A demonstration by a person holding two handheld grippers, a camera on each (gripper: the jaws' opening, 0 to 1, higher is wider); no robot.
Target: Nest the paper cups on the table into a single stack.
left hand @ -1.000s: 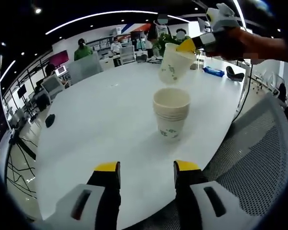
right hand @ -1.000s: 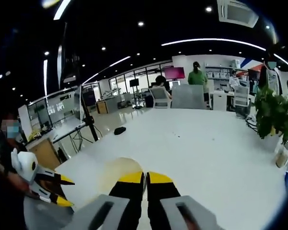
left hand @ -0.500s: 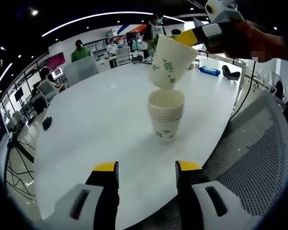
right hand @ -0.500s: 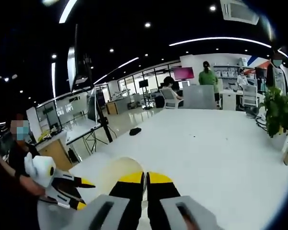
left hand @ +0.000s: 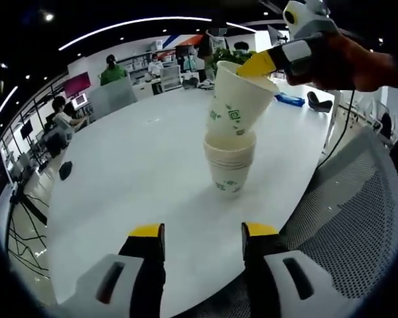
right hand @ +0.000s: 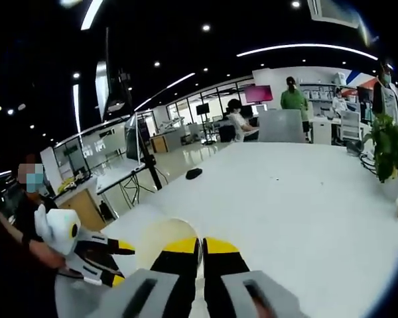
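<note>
Cup [left hand: 237, 105] tilted, base down in stack [left hand: 230, 162].

Left gripper [left hand: 202, 240]: grey plastic bodies w/ dark slots, black jaws, yellow tips. Right gripper [right hand: 200, 246]: same build, grey/black/yellow. Person's sleeve [right hand: 6, 262] dark.

- A large white tabletop [left hand: 132, 165] with a rounded edge, in an open office.
- A grey mesh chair back [left hand: 345, 218] at the tabletop's near edge.
- A small dark object [right hand: 194, 173], perhaps a computer mouse, lying far off on the tabletop.
- A leafy green plant [right hand: 391, 149] by the tabletop's right side.
- A person in a green top [right hand: 293, 98] stands in the background.
</note>
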